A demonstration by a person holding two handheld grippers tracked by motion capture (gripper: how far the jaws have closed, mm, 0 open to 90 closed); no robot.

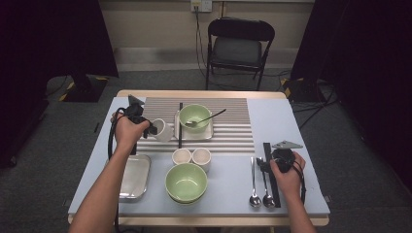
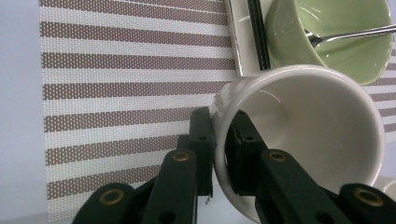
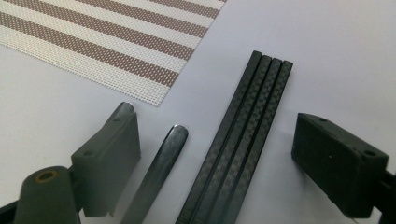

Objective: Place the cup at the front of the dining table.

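My left gripper (image 1: 148, 127) (image 2: 219, 119) is shut on the wall of a white mug (image 1: 163, 130) (image 2: 303, 130), one jaw inside the rim and one outside. The mug is tipped, mouth towards the camera, over the striped placemat (image 1: 233, 131) (image 2: 116, 70). Beside it a green bowl (image 1: 195, 115) (image 2: 336, 42) with a spoon (image 1: 209, 118) in it stands on a small white tray (image 1: 206, 133). My right gripper (image 1: 267, 164) (image 3: 219, 130) is open at the table's right, its jaws straddling a spoon handle (image 3: 159, 172) and a bundle of black chopsticks (image 1: 270, 177) (image 3: 238, 140).
Two small white cups (image 1: 181, 156) (image 1: 201, 158) and a larger green bowl (image 1: 186, 182) sit at front centre. A metal tray (image 1: 133, 177) lies front left. Two spoons (image 1: 253, 184) (image 1: 266, 187) lie by the chopsticks. Another black chopstick pair (image 1: 180, 125) rests on the placemat. A folding chair (image 1: 238, 46) stands behind the table.
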